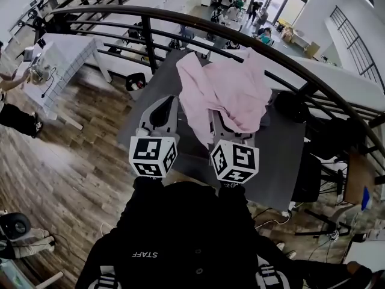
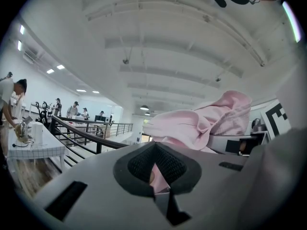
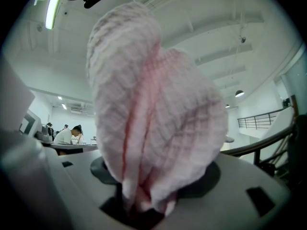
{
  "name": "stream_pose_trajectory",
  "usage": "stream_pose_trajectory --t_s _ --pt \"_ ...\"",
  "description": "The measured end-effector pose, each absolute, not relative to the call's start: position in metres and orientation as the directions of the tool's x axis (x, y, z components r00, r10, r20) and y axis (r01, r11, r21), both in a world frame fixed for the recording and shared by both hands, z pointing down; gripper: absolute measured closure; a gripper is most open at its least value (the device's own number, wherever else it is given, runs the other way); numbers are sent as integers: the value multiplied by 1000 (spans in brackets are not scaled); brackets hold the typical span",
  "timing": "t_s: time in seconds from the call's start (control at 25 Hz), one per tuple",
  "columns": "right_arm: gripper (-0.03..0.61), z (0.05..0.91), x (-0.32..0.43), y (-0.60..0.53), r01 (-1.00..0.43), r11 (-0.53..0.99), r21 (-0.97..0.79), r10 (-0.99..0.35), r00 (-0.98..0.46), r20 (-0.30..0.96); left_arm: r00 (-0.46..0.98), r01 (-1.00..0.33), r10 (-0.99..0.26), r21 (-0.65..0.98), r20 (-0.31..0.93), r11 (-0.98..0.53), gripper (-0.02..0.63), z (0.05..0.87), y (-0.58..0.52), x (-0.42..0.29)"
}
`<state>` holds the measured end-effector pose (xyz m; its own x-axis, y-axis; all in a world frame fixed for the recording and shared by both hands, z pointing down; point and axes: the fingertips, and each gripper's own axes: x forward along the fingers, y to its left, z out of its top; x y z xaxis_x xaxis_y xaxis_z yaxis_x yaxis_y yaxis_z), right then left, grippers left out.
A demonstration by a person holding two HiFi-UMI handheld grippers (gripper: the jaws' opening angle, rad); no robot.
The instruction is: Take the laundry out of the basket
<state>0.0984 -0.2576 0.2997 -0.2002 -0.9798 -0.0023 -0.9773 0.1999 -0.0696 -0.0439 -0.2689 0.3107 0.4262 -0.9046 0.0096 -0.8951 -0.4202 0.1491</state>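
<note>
Pink cloth (image 1: 231, 92) is up over the desk (image 1: 277, 155), pinched in right claw (image 3: 141, 205) and left claw (image 2: 156, 176); likely only setting down remains.

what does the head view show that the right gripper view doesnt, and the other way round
Only the head view: the wooden floor, the grey table and the person's black top. Only the right gripper view: the cloth's waffle weave bunched where the right gripper pinches it, plus a ceiling light. Both: the pink garment and the black railing.
</note>
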Motion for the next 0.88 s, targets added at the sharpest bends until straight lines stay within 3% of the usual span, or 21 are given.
stream_pose_trajectory --t_s 0.88 --pt "265 303 101 -248 -979 195 -67 -981 -195 2 419 -898 -907 165 33 -409 617 320 -261 -43"
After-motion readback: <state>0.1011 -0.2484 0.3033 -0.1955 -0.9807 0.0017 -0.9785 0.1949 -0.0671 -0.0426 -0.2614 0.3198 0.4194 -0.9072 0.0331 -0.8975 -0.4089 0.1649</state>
